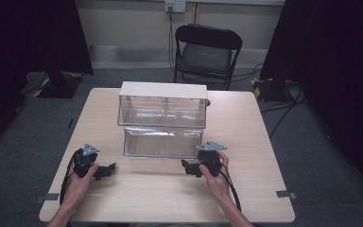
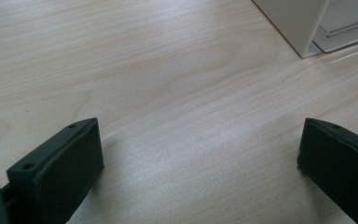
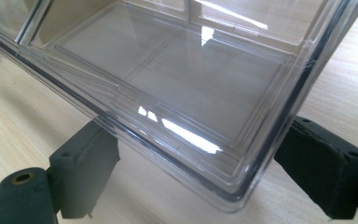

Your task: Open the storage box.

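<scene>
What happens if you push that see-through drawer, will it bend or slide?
The clear drawer looks like hard plastic, so it probably stays stiff. It looks empty, so likely light. Its shiny walls and the smooth wooden table suggest it would slide easily.

Your high view looks down and forward toward twelve o'clock. Both gripper views skim the table closely, sharing the clear drawer with the high view.

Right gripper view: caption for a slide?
Open right tongs straddle the near corner of the pulled-out clear drawer, above the wooden table.
</scene>
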`<state>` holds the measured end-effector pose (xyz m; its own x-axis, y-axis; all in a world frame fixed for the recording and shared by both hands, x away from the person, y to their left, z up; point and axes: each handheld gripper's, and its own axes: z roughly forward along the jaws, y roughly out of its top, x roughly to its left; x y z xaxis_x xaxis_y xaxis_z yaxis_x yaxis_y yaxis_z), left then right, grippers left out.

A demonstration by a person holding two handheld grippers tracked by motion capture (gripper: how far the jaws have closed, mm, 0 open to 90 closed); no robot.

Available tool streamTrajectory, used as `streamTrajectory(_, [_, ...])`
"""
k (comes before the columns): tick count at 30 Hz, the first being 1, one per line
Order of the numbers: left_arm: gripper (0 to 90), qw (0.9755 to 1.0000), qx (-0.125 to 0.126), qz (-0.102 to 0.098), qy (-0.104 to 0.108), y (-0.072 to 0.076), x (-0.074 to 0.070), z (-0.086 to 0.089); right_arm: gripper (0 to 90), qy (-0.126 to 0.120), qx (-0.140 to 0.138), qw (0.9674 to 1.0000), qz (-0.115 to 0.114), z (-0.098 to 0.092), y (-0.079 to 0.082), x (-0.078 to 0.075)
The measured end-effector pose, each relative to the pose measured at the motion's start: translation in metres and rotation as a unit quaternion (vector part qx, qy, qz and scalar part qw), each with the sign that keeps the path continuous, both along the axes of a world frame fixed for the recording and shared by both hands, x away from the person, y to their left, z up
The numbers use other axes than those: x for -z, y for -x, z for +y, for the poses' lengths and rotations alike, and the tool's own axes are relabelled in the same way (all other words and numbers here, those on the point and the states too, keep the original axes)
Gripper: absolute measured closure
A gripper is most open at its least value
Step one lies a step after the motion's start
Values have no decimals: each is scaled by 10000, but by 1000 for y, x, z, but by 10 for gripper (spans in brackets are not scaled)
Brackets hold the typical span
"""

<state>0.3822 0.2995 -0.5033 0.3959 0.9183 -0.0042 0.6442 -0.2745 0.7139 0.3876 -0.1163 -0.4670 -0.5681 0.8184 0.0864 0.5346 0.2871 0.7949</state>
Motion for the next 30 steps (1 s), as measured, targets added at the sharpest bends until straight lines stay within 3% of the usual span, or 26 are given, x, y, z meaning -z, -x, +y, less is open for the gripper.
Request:
streamTrajectory(6, [0,10000,0,-2,1,0,0,0,99,-142,-19,9999,-1,-1,2,-4])
streamTrajectory(30, [0,10000,0,-3,4,0,0,0,103,15,-21,10000,-78,2,6,-9])
